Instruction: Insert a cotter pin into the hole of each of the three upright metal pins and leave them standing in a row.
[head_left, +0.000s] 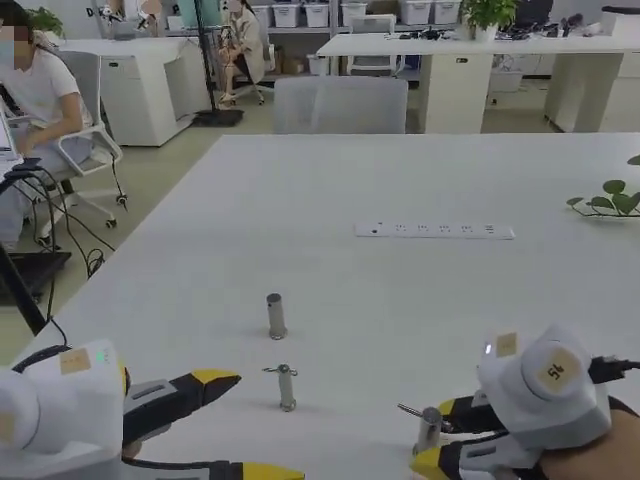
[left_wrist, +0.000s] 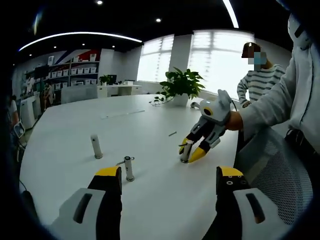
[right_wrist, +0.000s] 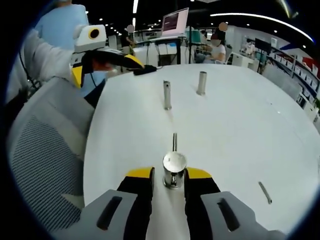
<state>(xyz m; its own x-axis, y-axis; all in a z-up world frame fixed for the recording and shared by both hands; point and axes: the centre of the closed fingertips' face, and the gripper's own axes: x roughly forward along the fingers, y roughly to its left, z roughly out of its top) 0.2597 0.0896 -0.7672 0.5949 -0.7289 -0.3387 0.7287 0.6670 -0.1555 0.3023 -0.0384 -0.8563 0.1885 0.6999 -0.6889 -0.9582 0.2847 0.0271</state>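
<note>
Three upright metal pins stand on the white table (head_left: 400, 300). The far pin (head_left: 276, 316) (left_wrist: 96, 146) (right_wrist: 201, 83) shows no cotter pin. The middle pin (head_left: 286, 386) (left_wrist: 129, 168) (right_wrist: 167, 95) has a cotter pin through its top. The near-right pin (head_left: 430, 428) (right_wrist: 174, 170) stands between the jaws of my right gripper (head_left: 440, 445) (right_wrist: 168, 179), which is shut on it; a cotter pin (right_wrist: 174, 141) sticks out of its hole. My left gripper (head_left: 245, 425) (left_wrist: 169, 175) is open, just left of the middle pin, holding nothing. A loose cotter pin (right_wrist: 265, 192) (left_wrist: 172, 133) lies on the table.
A white power strip (head_left: 434, 231) lies mid-table beyond the pins. Plant leaves (head_left: 610, 197) reach in at the right edge. A grey chair (head_left: 340, 103) stands at the far edge. A person sits at the left (head_left: 35, 90).
</note>
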